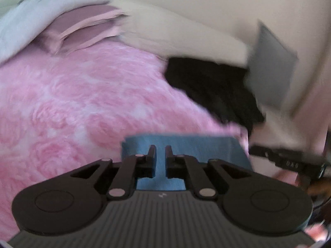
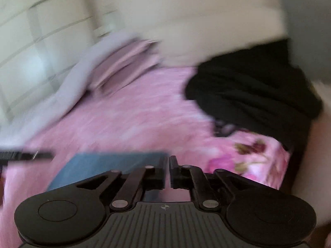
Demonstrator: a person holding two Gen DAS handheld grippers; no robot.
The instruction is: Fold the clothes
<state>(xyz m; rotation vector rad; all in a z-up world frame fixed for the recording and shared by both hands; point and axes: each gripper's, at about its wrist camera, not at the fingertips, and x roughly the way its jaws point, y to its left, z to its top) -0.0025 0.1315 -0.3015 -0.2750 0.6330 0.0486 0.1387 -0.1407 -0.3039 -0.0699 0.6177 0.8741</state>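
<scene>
A folded blue cloth [image 1: 186,144] lies flat on the fluffy pink blanket [image 1: 82,103]. My left gripper [image 1: 160,150] hovers over its middle. The jaws stand a narrow gap apart, and only the blue surface below shows between them. In the right wrist view the same blue cloth [image 2: 103,163] lies to the left of my right gripper [image 2: 168,161]. Its fingers are barely apart, over the cloth's right edge, and hold nothing. A crumpled black garment [image 1: 211,88] lies farther back on the right, and appears as the black garment [image 2: 248,91] in the right wrist view.
A stack of folded pink cloths [image 1: 82,29] rests at the back left under a pale blanket [image 1: 31,16]. A grey flat panel [image 1: 271,68] stands beside the black garment. Floral pink fabric [image 2: 248,161] lies at the right. A cream cushion [image 1: 186,10] closes the back.
</scene>
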